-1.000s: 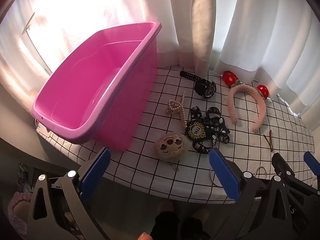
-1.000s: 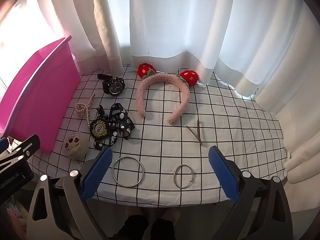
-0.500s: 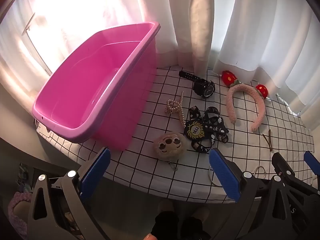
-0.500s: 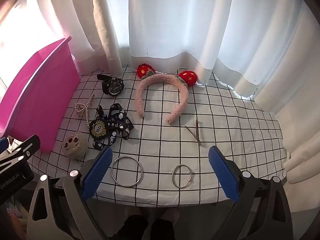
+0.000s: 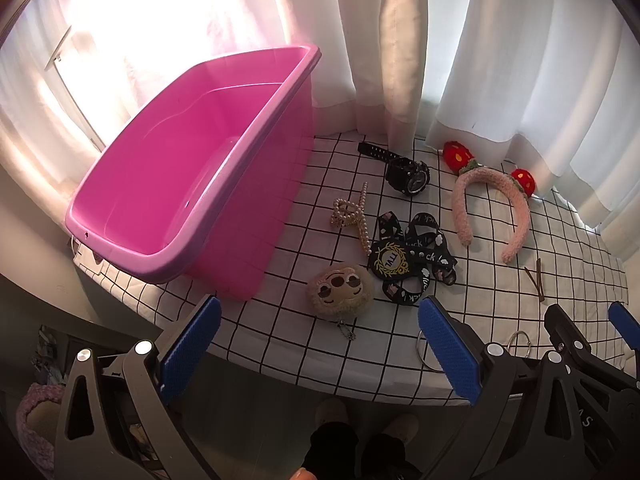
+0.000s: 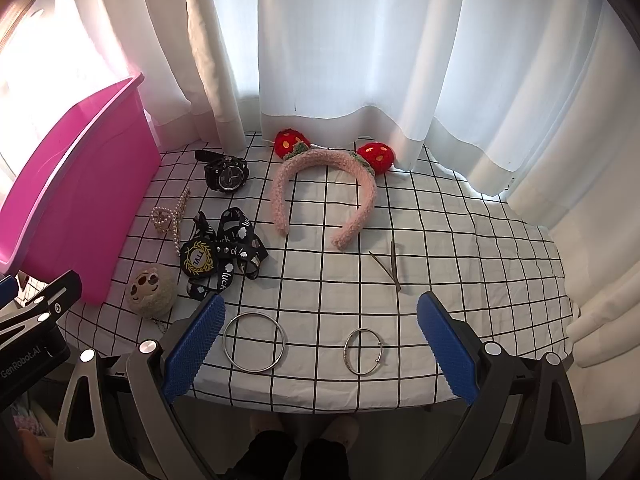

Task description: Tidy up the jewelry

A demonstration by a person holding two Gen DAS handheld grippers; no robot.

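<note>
Both the left gripper [image 5: 320, 352] and right gripper [image 6: 318, 350] hang released over the counter's [image 6: 460, 248] near edge; two bangles [image 6: 255, 341] lie below, pink tub [image 5: 192, 176] far left.

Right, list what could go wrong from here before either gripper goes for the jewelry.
1. The two thin metal bangles, the larger and the smaller, lie flat near the table's front edge, so a pinch could nudge them off.
2. The black printed lanyard sits tangled beside the pearl hair claw; lifting one may drag the other.
3. The empty pink plastic tub has tall walls; a low carry could clip its rim.
</note>
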